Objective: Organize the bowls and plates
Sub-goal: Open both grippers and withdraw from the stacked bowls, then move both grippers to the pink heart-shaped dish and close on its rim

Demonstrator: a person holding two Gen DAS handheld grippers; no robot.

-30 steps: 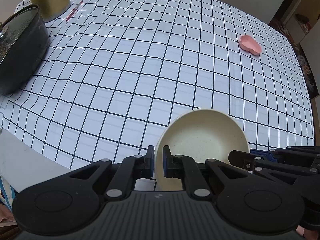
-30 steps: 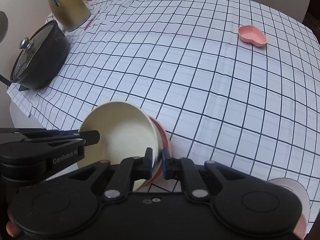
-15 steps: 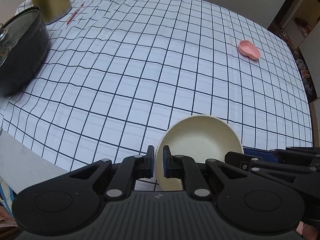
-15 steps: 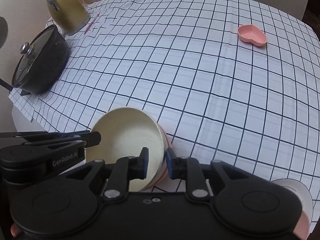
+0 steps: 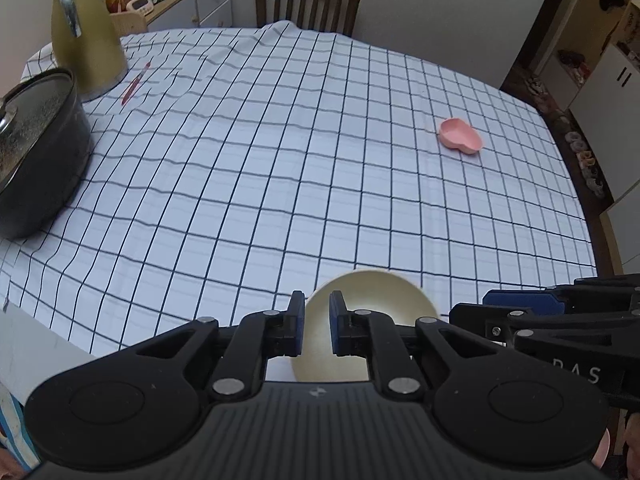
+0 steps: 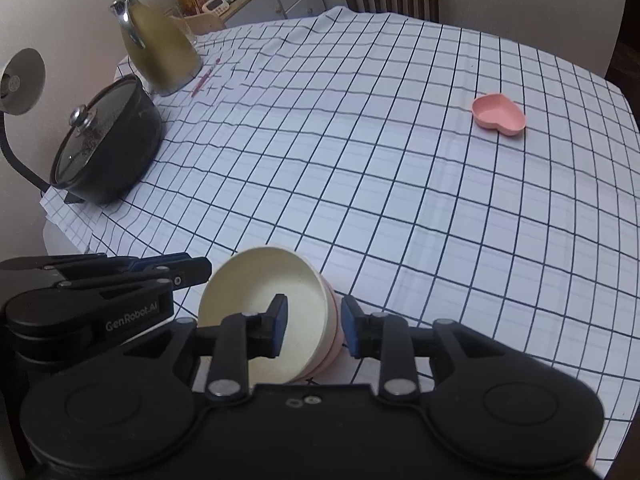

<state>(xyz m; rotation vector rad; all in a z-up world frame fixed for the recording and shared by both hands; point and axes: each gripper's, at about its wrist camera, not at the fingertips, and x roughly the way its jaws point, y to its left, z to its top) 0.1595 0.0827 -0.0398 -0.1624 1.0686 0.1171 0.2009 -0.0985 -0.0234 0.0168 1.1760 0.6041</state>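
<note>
Cream bowl [image 6: 268,304] nested in pink bowl [image 6: 334,344], near edge of checked tablecloth [image 6: 360,168].
Left gripper [image 5: 316,326] nearly closed astride cream rim, contact unclear; right gripper [image 6: 314,328] just opening, pads clear of both rims. Pink heart dish [image 6: 498,114] well apart.

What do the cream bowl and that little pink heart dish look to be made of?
The cream bowl looks like matte plastic or a fibre composite: dull, faintly speckled, no glaze shine, thin rim. The pink heart dish seems similar, an even matte pink with soft, rounded moulded edges. Neither gleams like ceramic, though looks alone cannot rule it out.
</note>
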